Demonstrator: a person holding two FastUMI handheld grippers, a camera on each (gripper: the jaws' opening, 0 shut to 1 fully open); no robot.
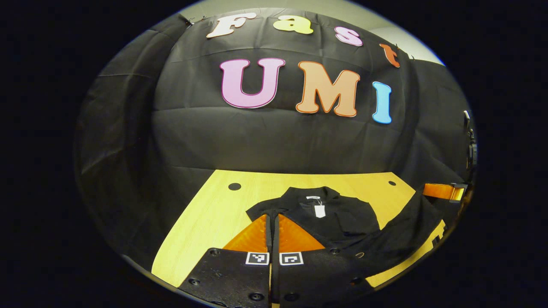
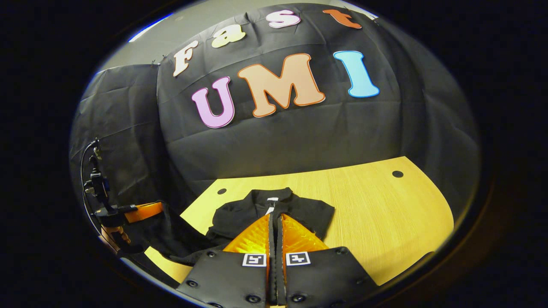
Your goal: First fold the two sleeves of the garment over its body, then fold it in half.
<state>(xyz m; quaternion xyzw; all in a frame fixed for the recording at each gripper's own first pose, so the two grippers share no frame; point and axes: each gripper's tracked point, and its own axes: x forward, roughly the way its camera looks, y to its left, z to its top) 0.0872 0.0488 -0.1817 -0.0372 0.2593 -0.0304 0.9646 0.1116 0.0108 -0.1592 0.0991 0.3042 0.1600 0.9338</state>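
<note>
Left gripper (image 1: 272, 226): fingers pressed together, with what looks like a thin edge of the black garment (image 1: 329, 214) pinched between them at the near hem; I cannot be sure cloth is truly caught.
Right gripper (image 2: 275, 226): likewise clenched, its tips over the same garment, grasp equally uncertain.
Black collared top with a white neck tag (image 1: 319, 210): lies on the yellow worktop (image 1: 205, 214) just ahead of both grippers, collar at the far end, body bunched and partly lifted between them.
Sleeves: appear already folded in, so I judge the halving fold is in hand.
Risks, by my reading:
- a shallow pinch may slip and drop the hem mid-fold;
- uneven travel between my two hands would skew the fold;
- dragging may undo the sleeves.
</note>
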